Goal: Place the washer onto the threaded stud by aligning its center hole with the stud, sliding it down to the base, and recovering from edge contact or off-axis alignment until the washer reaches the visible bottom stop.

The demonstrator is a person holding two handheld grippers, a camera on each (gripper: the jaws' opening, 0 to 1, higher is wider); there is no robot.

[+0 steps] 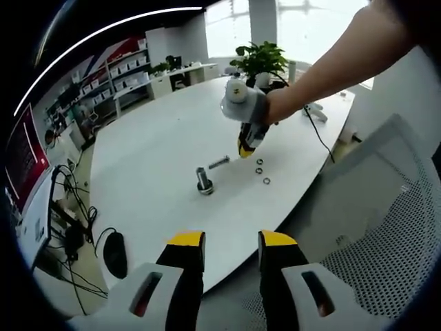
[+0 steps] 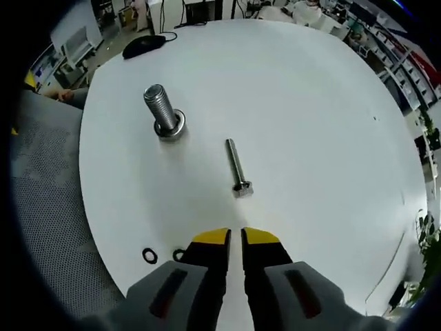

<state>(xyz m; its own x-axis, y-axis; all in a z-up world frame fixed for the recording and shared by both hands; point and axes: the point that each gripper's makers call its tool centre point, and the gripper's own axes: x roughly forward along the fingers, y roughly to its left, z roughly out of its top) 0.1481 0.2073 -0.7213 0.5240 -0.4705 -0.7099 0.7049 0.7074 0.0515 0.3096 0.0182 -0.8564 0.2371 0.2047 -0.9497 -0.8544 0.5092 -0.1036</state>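
Observation:
The threaded stud [image 2: 160, 107] stands upright on a round base on the white table [image 2: 310, 124]; in the left gripper view the stud [image 1: 204, 181] is near the middle of the table [image 1: 151, 152]. Three small washers [image 1: 262, 171] lie flat to its right. Two washers [image 2: 149, 256] show by my right gripper [image 2: 236, 238], one half hidden under its left jaw. The right gripper's jaws are almost together with nothing visible between them; that gripper [image 1: 245, 146] hovers just above the washers, held by a person's arm. My left gripper [image 1: 231, 240] is open, back over the table's edge.
A loose bolt [image 2: 237, 165] lies on its side between the stud and the washers, also the bolt [image 1: 219, 163]. A black mouse [image 2: 142, 45] sits at the far rim. A mesh chair [image 1: 372, 227] stands beside the table, a potted plant [image 1: 260, 58] at its far end.

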